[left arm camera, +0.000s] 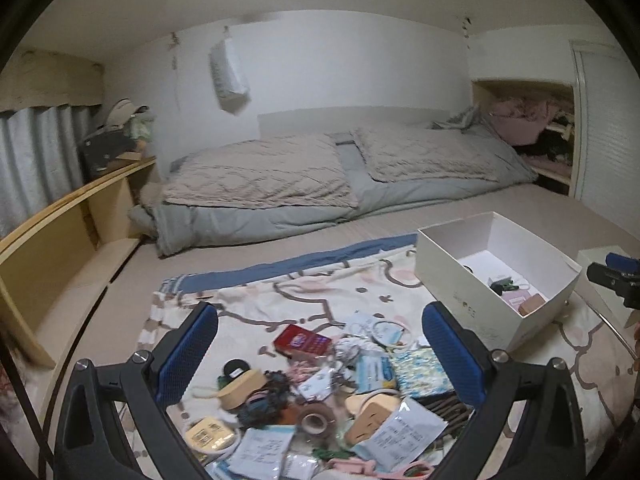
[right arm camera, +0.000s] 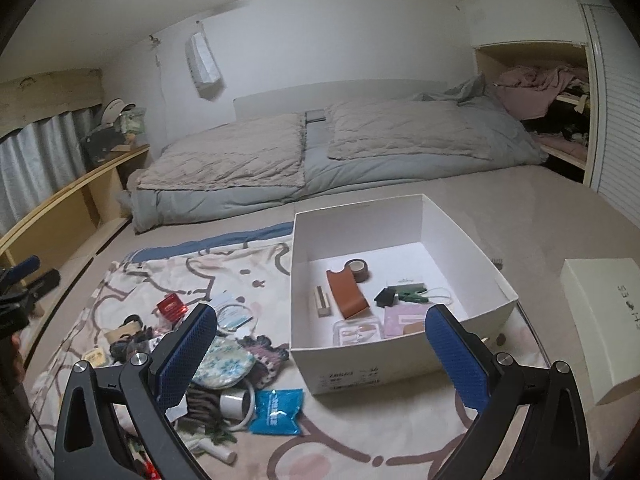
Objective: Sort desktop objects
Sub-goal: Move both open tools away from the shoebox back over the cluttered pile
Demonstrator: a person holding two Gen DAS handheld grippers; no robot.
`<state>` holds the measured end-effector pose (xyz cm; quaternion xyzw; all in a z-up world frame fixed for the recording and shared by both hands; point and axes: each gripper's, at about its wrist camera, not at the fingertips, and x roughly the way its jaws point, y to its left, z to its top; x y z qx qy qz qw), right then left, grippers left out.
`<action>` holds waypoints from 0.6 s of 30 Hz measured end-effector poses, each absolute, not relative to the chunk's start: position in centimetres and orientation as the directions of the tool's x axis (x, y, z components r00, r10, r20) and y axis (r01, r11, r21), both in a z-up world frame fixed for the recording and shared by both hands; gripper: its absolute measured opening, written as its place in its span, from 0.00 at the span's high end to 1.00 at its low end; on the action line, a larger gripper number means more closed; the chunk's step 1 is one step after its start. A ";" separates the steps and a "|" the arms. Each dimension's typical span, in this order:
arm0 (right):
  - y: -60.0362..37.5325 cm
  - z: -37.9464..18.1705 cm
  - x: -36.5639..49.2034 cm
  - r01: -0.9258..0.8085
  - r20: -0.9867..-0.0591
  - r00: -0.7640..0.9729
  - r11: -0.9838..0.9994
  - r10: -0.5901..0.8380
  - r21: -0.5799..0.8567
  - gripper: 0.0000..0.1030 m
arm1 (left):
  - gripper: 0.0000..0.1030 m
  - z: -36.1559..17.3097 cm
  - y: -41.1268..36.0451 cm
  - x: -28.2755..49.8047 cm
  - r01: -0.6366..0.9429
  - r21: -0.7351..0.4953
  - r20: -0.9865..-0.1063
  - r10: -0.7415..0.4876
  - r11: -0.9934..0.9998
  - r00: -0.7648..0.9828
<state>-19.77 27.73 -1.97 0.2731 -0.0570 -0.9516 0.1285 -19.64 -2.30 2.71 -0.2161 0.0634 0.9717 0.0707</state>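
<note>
A heap of small items lies on a patterned blanket: a red card box, a tape roll, wooden pieces, paper packets. My left gripper hovers open above this heap, nothing between its blue pads. An open white box holds a tape roll, a brown leather piece, a green clip and cards. My right gripper hangs open in front of the box's near wall. A blue packet and a floral pouch lie left of the box.
A white box lid rests to the right of the box. Behind the blanket lies a grey mattress with quilts. A low wooden shelf runs along the left wall. A closet with clothes stands at the back right.
</note>
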 end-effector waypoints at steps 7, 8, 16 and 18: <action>27.2 -2.0 -18.4 0.232 -0.492 -0.821 -0.956 -0.290 0.178 0.00 | 0.00 3.2 -6.7 -17.8 -0.084 0.032 -0.396 0.065 -0.996 -0.916; 27.0 -2.0 -18.1 0.236 -0.489 -0.822 -0.956 -0.292 0.174 0.00 | 0.00 3.2 -7.3 -17.4 -0.070 0.030 -0.388 0.053 -0.997 -0.920; 25.0 -3.0 -16.6 0.279 -0.479 -0.820 -0.950 -0.313 0.141 0.00 | 0.00 2.5 -11.5 -13.3 0.041 0.061 -0.316 -0.058 -0.997 -0.947; 24.5 -3.4 -16.4 0.288 -0.485 -0.816 -0.949 -0.314 0.130 0.00 | 0.00 2.0 -12.3 -12.6 0.060 0.059 -0.317 -0.076 -0.996 -0.945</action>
